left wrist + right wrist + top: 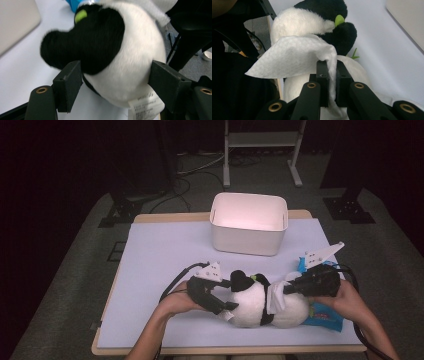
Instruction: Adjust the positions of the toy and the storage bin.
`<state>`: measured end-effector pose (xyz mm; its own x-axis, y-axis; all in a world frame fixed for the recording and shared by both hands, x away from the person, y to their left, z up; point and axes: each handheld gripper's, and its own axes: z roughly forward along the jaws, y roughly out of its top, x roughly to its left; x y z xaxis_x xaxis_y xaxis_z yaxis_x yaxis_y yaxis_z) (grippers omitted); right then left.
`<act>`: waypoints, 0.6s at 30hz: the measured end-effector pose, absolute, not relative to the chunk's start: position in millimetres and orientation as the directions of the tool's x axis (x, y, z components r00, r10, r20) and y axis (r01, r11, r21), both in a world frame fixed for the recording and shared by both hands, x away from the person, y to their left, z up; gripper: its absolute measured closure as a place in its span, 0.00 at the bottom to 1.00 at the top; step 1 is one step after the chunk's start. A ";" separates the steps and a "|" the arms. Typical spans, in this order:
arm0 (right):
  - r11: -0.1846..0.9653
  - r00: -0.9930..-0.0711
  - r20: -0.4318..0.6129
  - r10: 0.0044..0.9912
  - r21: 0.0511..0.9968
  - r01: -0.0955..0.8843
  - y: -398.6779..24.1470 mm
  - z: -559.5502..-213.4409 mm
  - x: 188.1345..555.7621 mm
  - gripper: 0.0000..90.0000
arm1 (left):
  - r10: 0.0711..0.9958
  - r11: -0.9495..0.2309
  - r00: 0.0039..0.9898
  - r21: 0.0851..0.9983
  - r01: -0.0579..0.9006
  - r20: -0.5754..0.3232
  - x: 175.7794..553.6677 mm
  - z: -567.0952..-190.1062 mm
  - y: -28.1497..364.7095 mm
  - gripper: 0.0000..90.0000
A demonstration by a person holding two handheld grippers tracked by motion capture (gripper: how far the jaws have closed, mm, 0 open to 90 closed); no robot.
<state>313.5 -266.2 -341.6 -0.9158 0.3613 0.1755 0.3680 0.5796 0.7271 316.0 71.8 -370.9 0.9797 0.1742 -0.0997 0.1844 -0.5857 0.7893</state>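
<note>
On the desk (165, 250), near its front edge, lies the plush panda (260, 302). Left tool (117, 82) straddles its white body, jaws spread, pads not clearly pressing. Right tool (331, 75) is clenched on a white wipe (294, 57) draped against the panda. Blue packet (327, 315) under the right hand.

The panda (252, 302) lies at the table's (160, 255) near edge, with the bin (248, 223) behind it. A packet (327, 317) lies at its right, and a wipe (275, 297) is draped over it.
</note>
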 end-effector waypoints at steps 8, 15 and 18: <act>0.578 -0.917 0.177 0.358 0.729 0.367 -266.1 -342.2 313.3 0.93 | 0.145 -0.593 0.975 0.775 0.220 -0.166 316.3 -384.6 67.0 0.22; 0.574 -0.918 0.177 0.356 0.734 0.364 -265.3 -342.7 313.5 0.93 | 0.136 -0.601 0.974 0.766 0.227 -0.182 316.2 -392.6 59.0 0.16; 0.572 -0.920 0.184 0.346 0.736 0.362 -263.5 -343.2 313.3 0.93 | 0.126 -0.603 0.974 0.765 0.226 -0.189 316.2 -399.4 51.6 0.12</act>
<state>313.3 -263.5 -343.2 -0.9201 0.3458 0.1840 0.3622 0.5725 0.7356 316.2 51.6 -399.4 0.9740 0.1258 -0.1886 0.2261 -0.6028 0.7652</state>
